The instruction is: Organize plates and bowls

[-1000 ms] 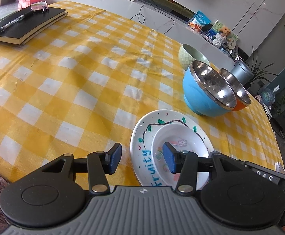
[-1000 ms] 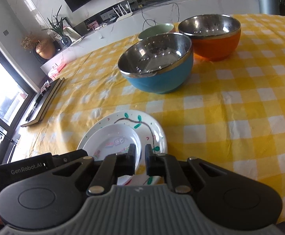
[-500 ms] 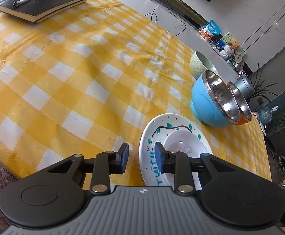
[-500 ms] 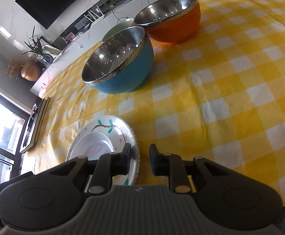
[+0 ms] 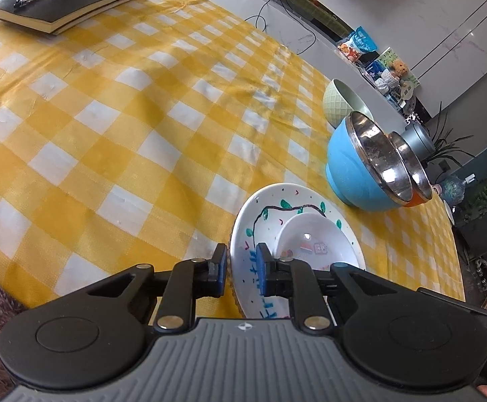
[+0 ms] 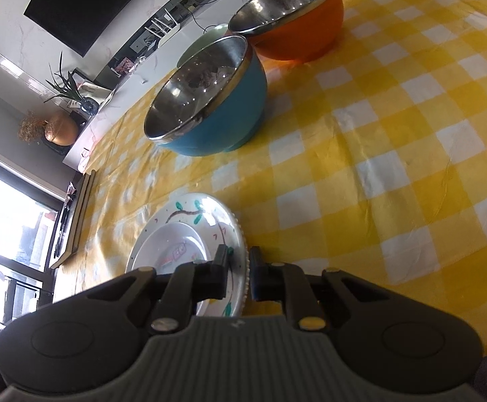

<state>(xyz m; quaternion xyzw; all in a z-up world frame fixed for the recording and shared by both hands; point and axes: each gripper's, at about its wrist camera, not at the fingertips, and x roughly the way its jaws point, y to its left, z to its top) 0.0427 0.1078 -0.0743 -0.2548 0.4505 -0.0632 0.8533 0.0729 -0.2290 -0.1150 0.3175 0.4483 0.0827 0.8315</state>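
A large white plate (image 5: 266, 214) painted with a vine and blue letters lies near the table's front edge. A small white plate (image 5: 310, 234) rests on it. My left gripper (image 5: 241, 266) straddles the large plate's left rim; its jaws are closing, with a little gap still showing at the pads. My right gripper (image 6: 238, 266) straddles the right rim of the same plate (image 6: 216, 214); its jaws are closing and the pads sit against the rim. The small plate (image 6: 169, 244) stays free of both grippers.
Behind the plates stand a blue steel-lined bowl (image 5: 347, 174), an orange one (image 6: 303, 33) and a pale green bowl (image 5: 337, 100). A black notebook with a pen (image 5: 65, 3) lies at the far left. The yellow checked tablecloth (image 5: 142, 127) covers the table.
My left jaws have narrowed from wide open around the large plate's left rim. My right gripper has rolled and shifted to the plate's right rim, opening slightly and closing again.
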